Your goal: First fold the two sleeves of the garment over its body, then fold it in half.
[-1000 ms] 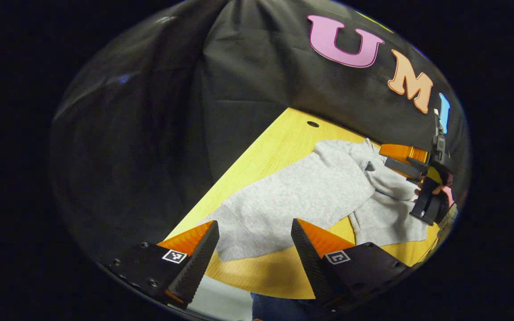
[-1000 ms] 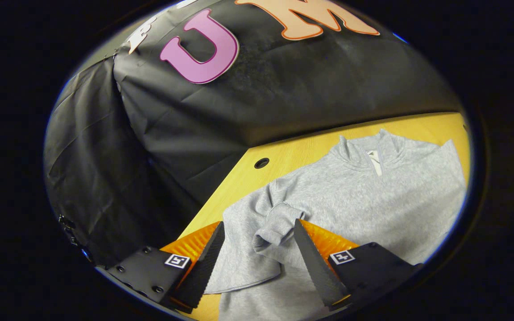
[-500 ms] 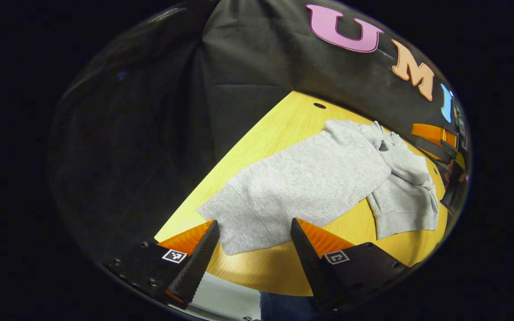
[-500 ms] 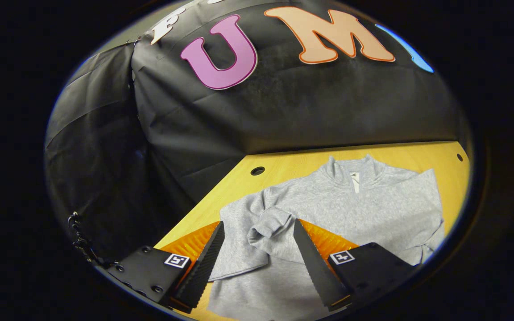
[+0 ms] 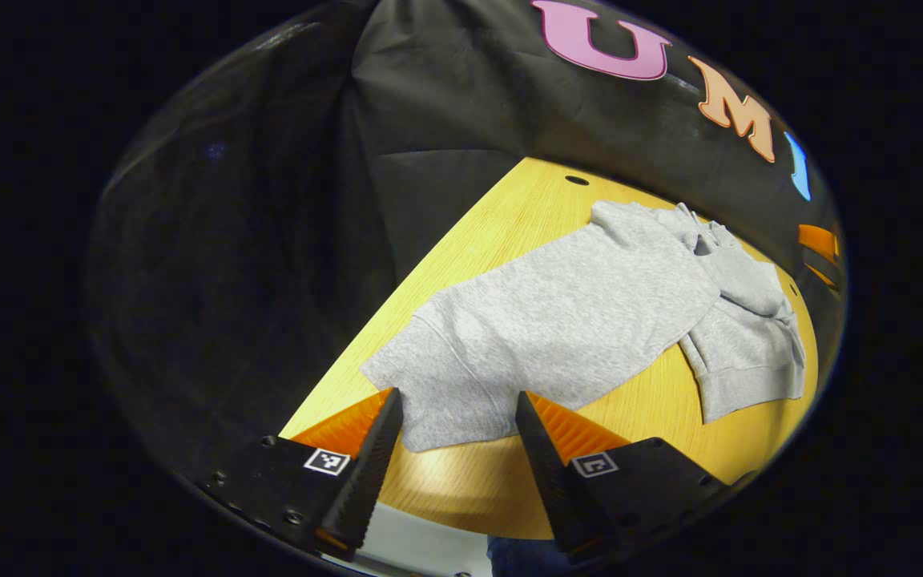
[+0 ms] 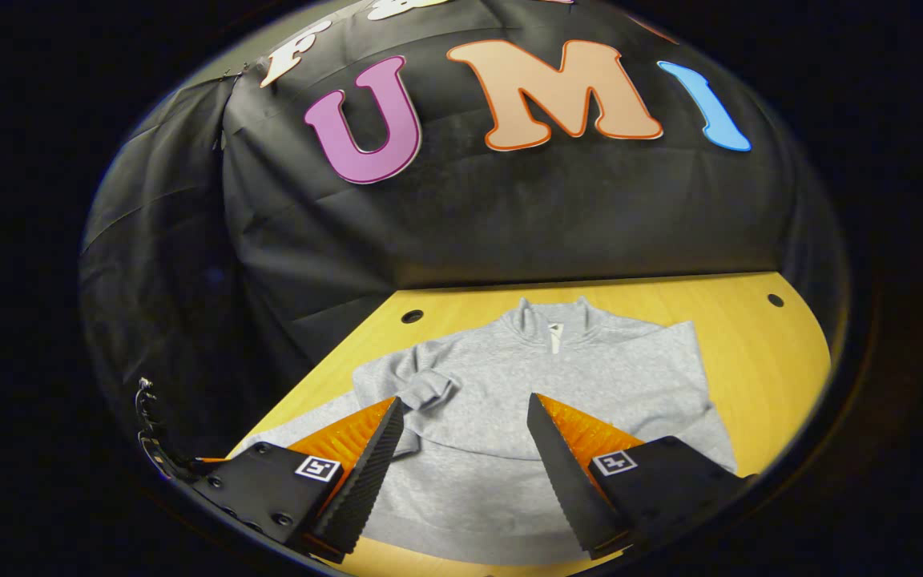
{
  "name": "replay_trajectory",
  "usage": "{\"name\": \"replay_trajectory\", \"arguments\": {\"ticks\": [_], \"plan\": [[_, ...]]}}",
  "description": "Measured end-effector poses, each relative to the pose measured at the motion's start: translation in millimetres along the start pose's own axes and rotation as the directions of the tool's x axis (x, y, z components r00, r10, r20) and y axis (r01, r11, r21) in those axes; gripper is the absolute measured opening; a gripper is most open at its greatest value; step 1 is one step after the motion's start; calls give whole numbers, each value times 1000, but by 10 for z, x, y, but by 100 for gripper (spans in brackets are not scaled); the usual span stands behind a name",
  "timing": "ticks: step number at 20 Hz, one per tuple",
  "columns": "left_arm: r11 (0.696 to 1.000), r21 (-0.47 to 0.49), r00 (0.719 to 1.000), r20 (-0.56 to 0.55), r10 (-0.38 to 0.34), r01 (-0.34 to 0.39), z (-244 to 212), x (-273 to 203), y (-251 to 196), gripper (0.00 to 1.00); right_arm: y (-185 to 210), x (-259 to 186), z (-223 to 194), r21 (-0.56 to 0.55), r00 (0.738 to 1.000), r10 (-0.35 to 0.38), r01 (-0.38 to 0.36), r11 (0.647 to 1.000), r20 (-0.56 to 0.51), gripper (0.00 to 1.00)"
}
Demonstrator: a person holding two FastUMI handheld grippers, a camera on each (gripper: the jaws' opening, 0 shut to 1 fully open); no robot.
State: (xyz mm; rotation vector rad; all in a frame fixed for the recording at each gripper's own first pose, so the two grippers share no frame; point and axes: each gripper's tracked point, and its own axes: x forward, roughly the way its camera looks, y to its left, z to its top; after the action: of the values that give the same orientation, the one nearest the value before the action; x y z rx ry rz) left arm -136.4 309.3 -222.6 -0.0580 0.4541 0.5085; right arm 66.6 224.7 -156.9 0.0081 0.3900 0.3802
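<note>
Grey fleece — the garment (image 6: pixel 509 401) lies flat on my worktop (image 6: pixel 758 361), collar toward the far edge by the black cloth wall (image 6: pixel 509 216), hem toward the near edge. In the right gripper view one sleeve (image 6: pixel 421 389) is folded in over the chest, its cuff bunched near the shoulder. In the left gripper view the other sleeve (image 5: pixel 477 361) stretches out toward the near corner, its cuff lying just between my left claw's (image 5: pixel 455 433) fingers; whether they touch the cloth I cannot tell. That claw is spread wide, gripping nothing. My right claw (image 6: pixel 465 437) is spread too — it hangs above the lower body of the garment with the fabric showing between its fingers, apart from them. A small round hole (image 6: pixel 412 316) sits in the worktop near the far left corner, another (image 6: pixel 775 300) near the far right corner, both well apart from the garment.
</note>
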Motion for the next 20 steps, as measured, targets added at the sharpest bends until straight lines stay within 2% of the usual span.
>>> {"name": "replay_trajectory", "arguments": {"ticks": [1,3,4,5,6,7,8,9,10,14,18,20], "plan": [[1000,11,1000,2,-5,5,20,11,-5,81,-94,-79,22,-3,1000,-23,23,1000,4,98],[999,23,1000,1,-22,22,42,36,-44,58,-279,-242,69,4,998,-62,62,998,15,98],[999,26,1000,1,-31,31,59,57,-83,48,-371,-301,90,13,996,-82,81,997,22,94],[999,27,999,2,-36,36,76,85,-129,38,-464,-370,125,27,995,-100,99,995,28,98],[999,34,999,-4,-32,32,74,109,-150,17,-564,-470,134,43,992,-117,115,992,40,98],[999,46,1000,-9,-28,29,88,111,-165,18,-645,-544,170,57,990,-133,130,990,54,94],[998,57,1000,-19,-24,25,84,114,-167,10,-729,-617,188,68,986,-150,145,987,69,94],[998,59,999,-31,-19,21,102,124,-181,8,-803,-681,218,74,983,-165,159,984,80,94],[998,52,999,-43,-24,26,103,136,-225,7,-883,-746,225,78,979,-181,174,982,90,98],[994,-8,993,-54,-109,109,188,116,-561,3,-1158,-1007,279,95,965,-234,224,970,117,98],[985,-12,985,-16,-173,172,366,52,-949,2,-1377,-1278,309,108,951,-273,259,960,142,98],[972,-24,973,8,-232,232,512,-32,-1226,2,-1485,-1378,308,110,945,-290,275,955,149,98]]}}
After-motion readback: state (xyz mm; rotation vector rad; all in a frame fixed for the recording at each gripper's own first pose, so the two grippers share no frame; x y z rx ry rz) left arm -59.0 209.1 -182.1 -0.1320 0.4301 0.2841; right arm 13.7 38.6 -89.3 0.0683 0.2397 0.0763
